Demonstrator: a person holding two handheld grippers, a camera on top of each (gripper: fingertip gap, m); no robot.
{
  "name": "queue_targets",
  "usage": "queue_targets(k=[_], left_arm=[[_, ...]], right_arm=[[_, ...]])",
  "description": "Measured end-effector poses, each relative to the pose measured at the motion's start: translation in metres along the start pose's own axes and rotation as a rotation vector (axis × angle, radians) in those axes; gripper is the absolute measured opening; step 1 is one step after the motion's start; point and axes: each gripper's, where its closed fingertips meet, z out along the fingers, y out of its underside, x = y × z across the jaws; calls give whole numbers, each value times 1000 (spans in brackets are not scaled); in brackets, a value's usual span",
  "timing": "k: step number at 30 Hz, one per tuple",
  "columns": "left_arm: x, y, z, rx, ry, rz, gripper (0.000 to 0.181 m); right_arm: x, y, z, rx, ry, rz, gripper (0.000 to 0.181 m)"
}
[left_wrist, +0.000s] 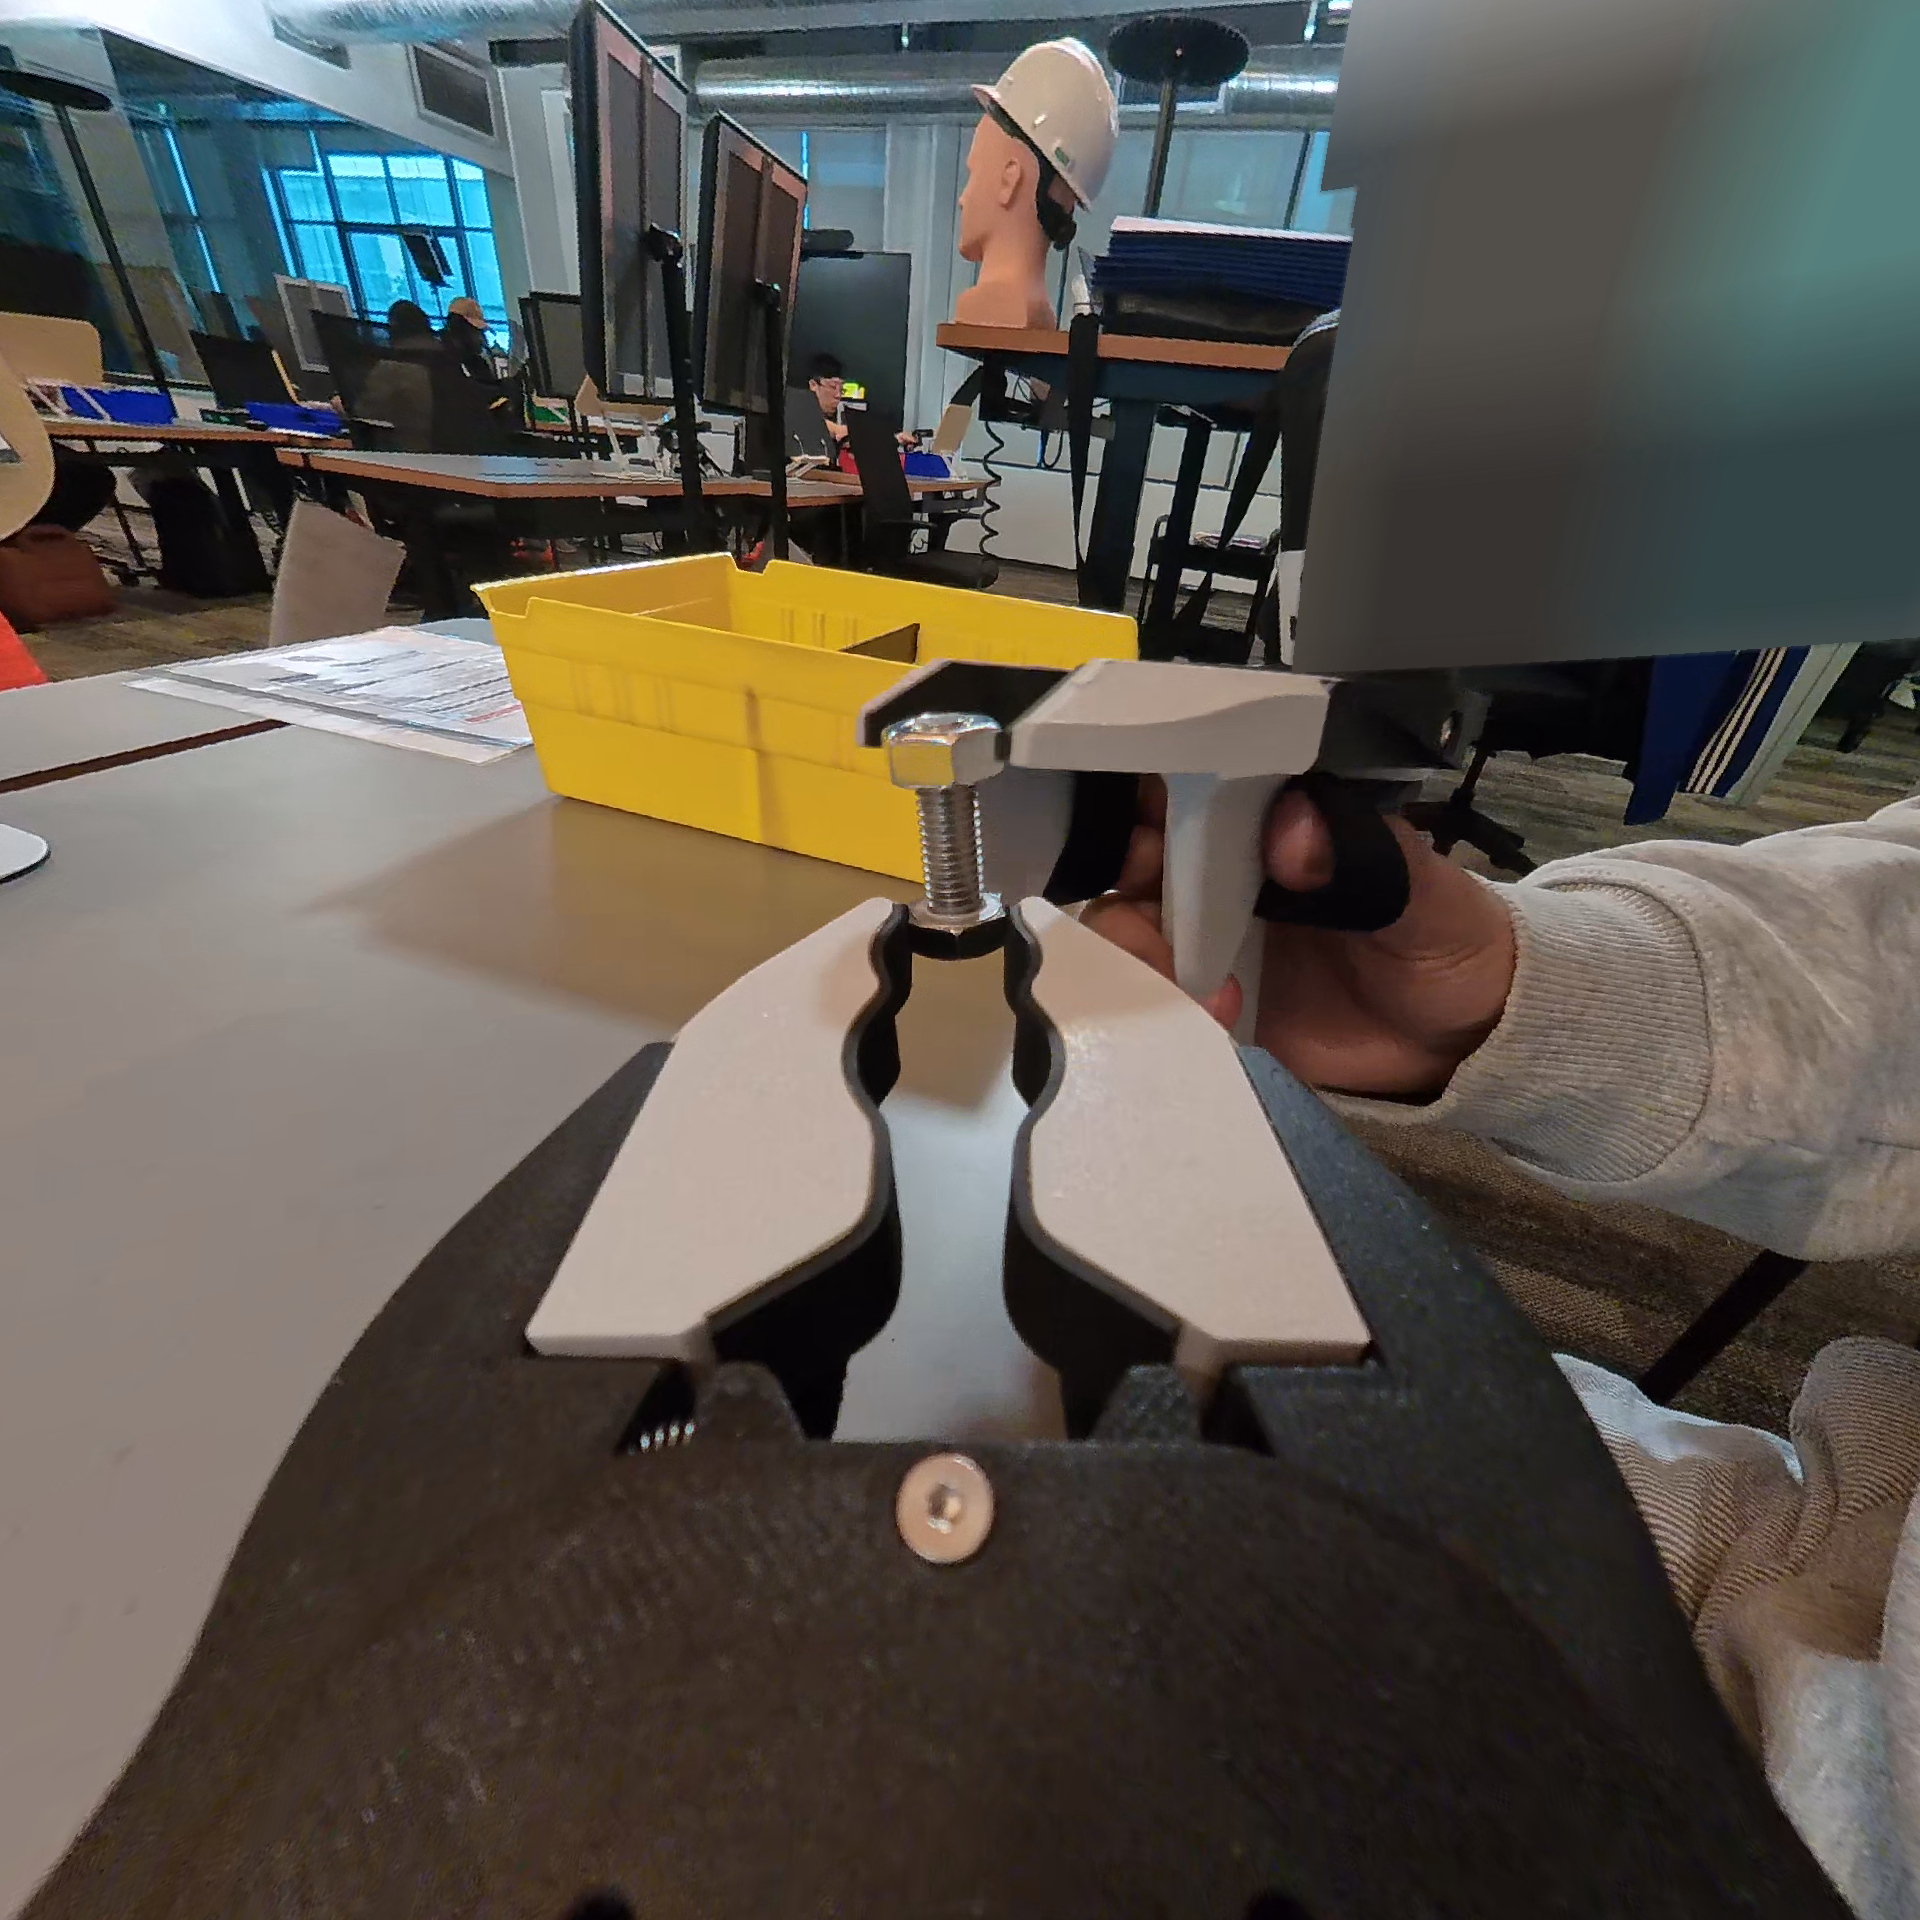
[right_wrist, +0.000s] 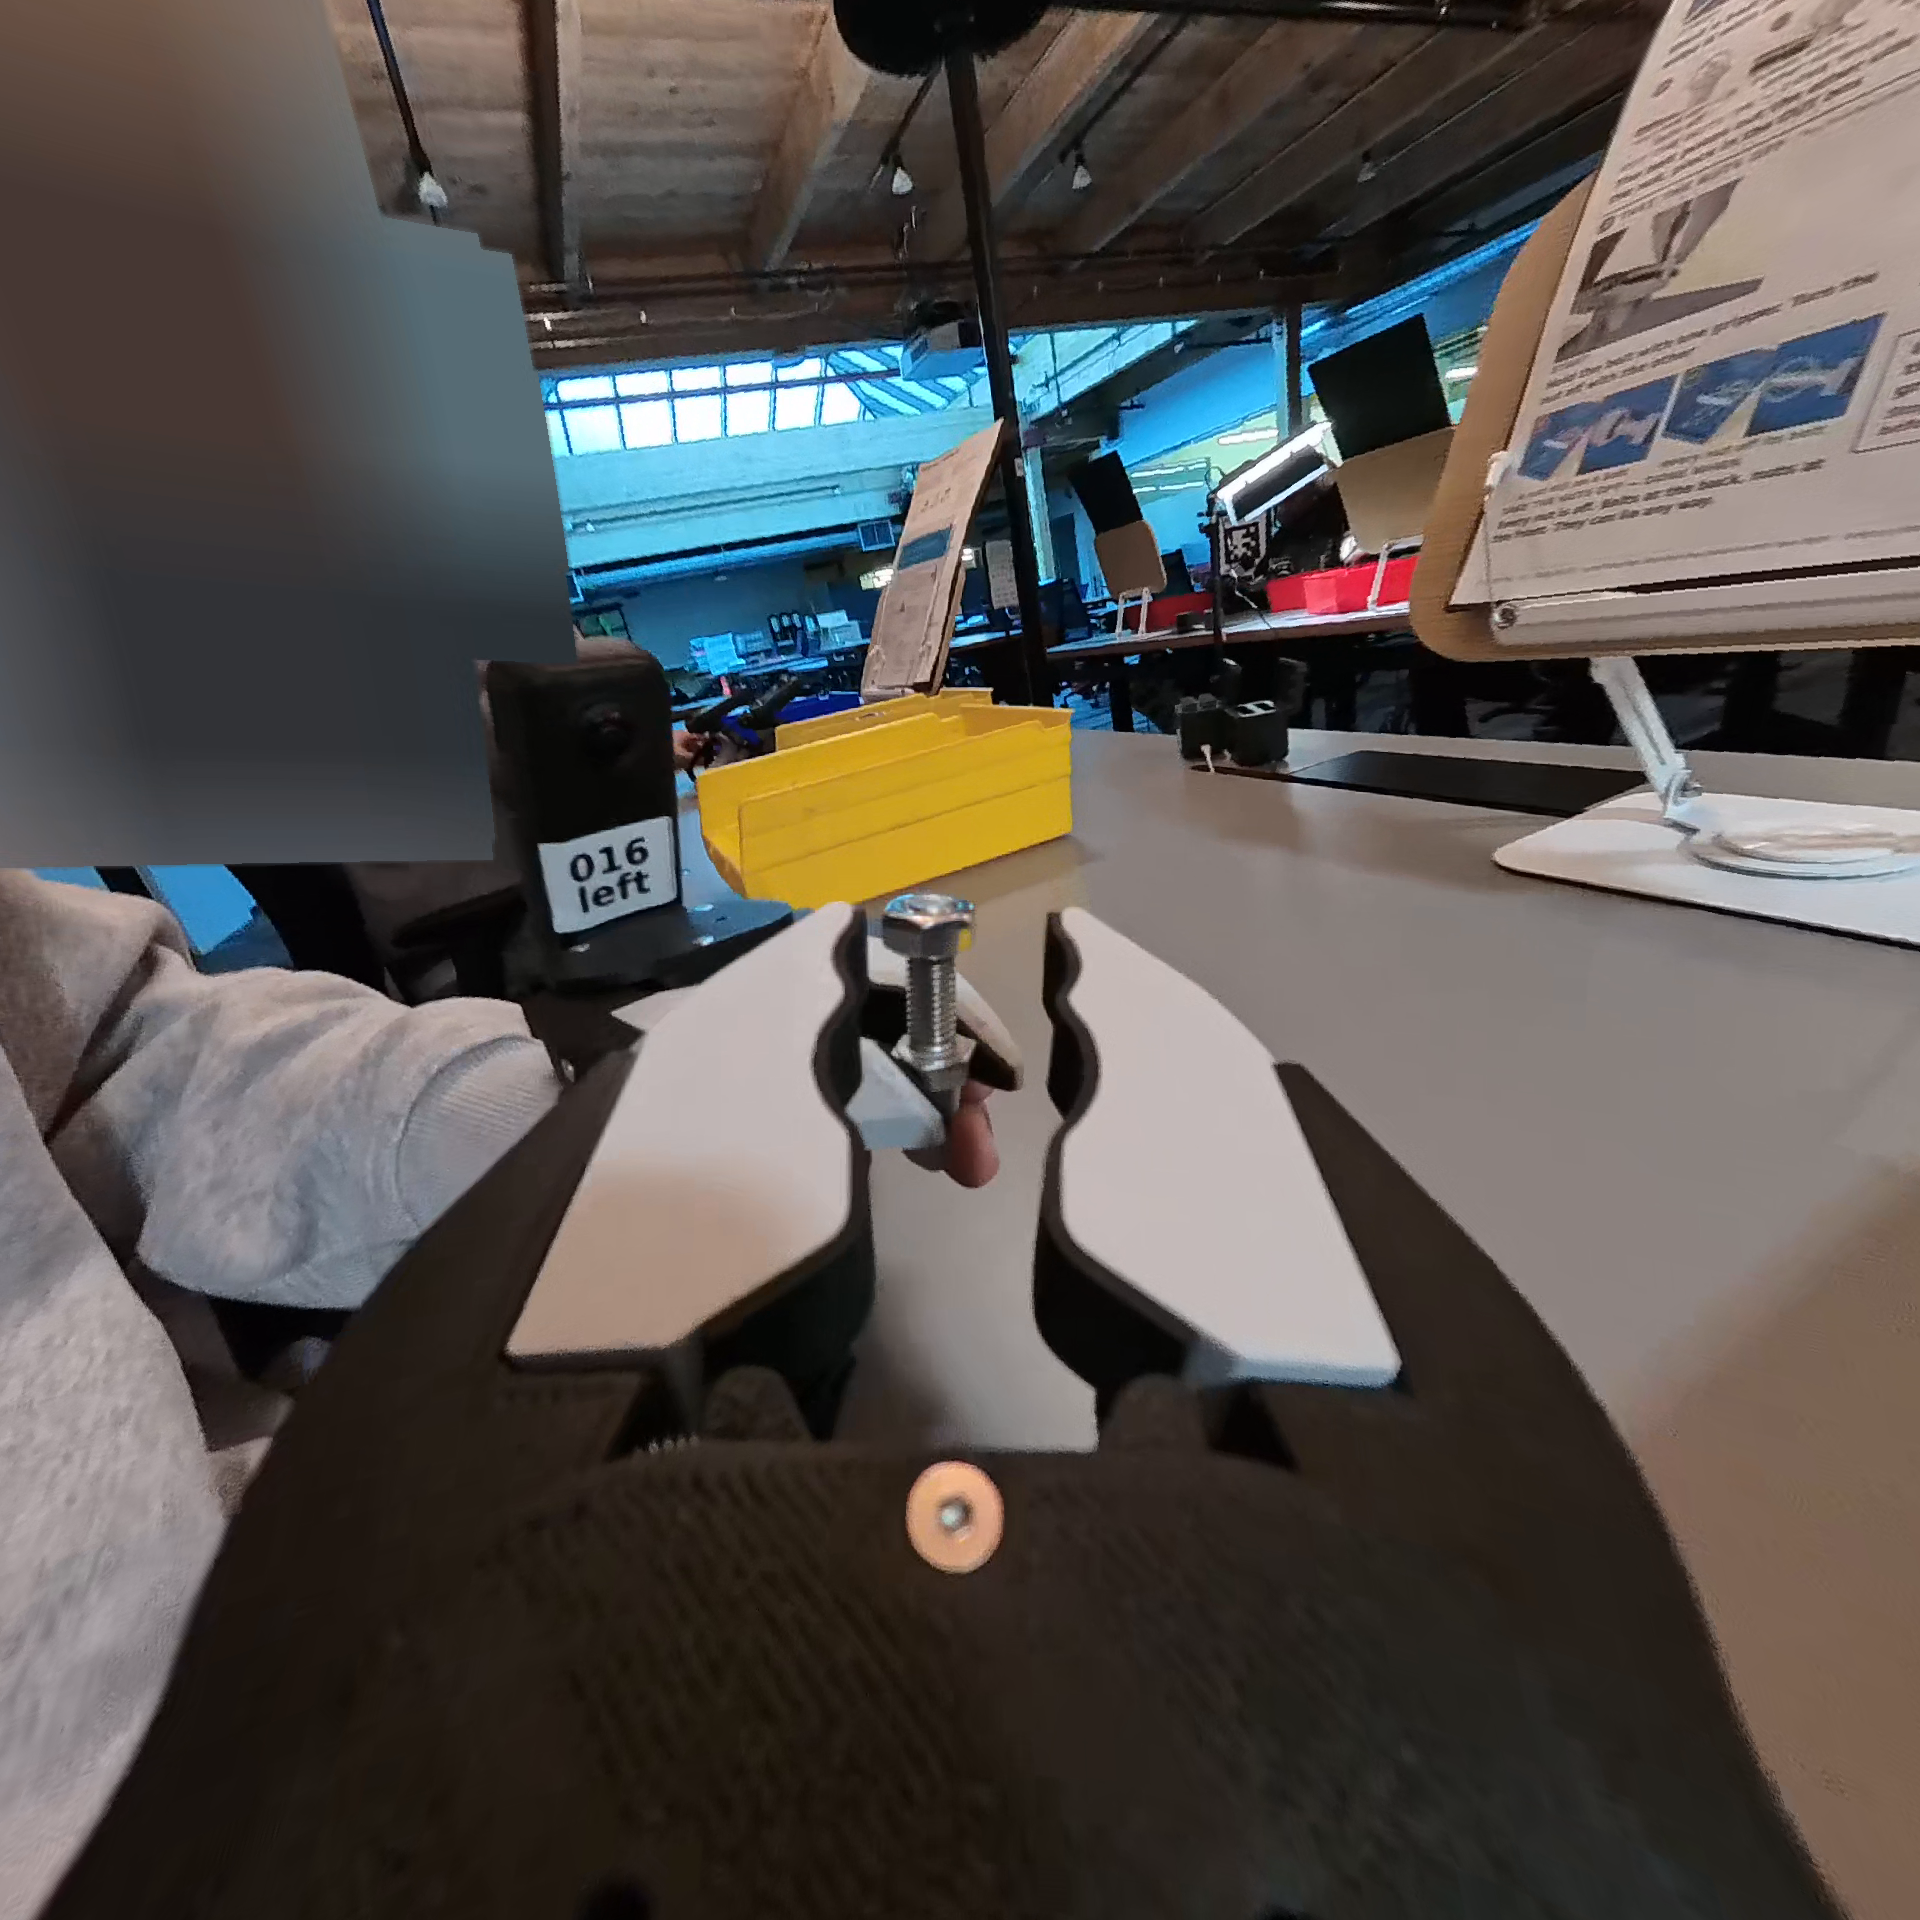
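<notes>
Left gripper jaws narrow, clamping nut at bolt base, frame centre. Right gripper jaws parted around bolt head; contact unclear. Yellow bin behind on surface.

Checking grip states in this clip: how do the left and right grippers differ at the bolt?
The left gripper is shut on the nut at the lower end of the bolt; the right gripper is open, its fingers flanking the bolt head. The left gripper sits low, the right gripper higher, at the top. Both meet the same upright bolt.
</notes>
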Motion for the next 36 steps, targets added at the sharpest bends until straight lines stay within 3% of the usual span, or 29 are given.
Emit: queue_targets(k=[7, 14, 22, 30, 36], left_arm=[[-1, 0, -1, 3, -2, -14, 17], [0, 0, 0, 0, 0, -1, 17], [0, 0, 0, 1, 0, -8, 17], [0, 0, 0, 0, 0, -4, 17], [-1, 0, 0, 2, -1, -10, 17]], right_arm=[[12, -2, -5, 11, 49, 27, 26], [-1, -1, 0, 2, 3, -8, 31], [18, -6, -9, 37, 69, 57, 26], [0, -3, -1, 12, 15, -11, 31], [14, -2, -6, 17, 64, 33, 27]])
